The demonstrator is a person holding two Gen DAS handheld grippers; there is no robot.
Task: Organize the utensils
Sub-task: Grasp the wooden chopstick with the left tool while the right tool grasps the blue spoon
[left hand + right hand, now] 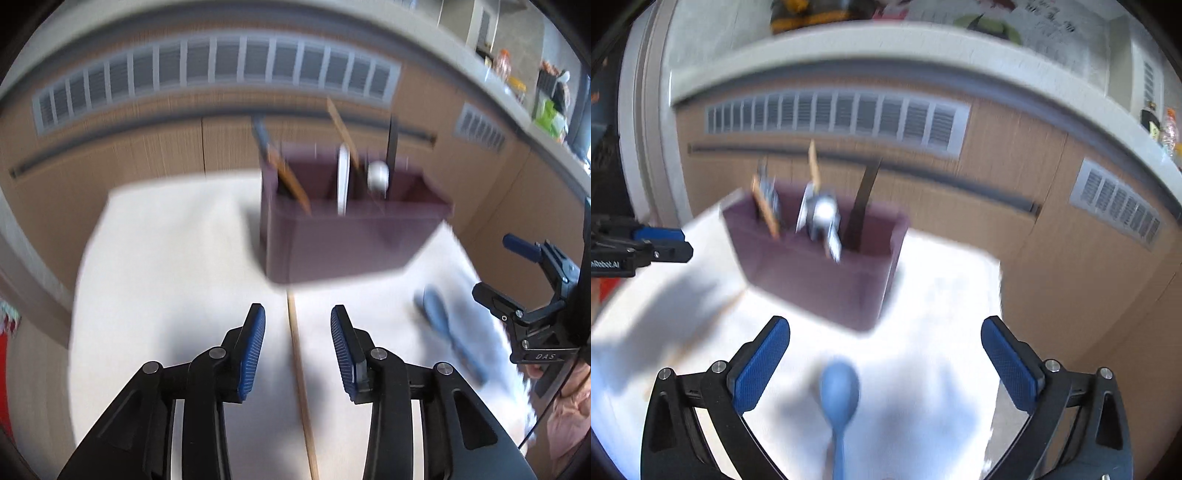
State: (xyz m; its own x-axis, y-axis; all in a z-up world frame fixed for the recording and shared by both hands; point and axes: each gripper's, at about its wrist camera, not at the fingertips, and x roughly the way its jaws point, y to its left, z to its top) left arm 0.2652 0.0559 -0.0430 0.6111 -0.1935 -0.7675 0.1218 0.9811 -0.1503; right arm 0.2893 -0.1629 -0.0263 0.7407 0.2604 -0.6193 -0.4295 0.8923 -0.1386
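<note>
On the white table [166,258], backed by wooden cabinets, our left gripper [297,334] straddles a light, stiff wooden chopstick [301,387], jaws apart. Our right gripper [886,354] gapes over a slick blue spoon [839,391]; its handle looks best to grip.

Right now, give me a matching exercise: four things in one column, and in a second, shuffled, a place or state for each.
Things:
1. blue spoon
2. wooden stick
3. organizer
4. black utensil

Places or states:
A. stands in the organizer
B. lies on the table between the open left claw's fingers
C. lies on the table between the open right claw's fingers
D. maroon, holds several utensils

Pairs: 1-C, 2-B, 3-D, 4-A
</note>
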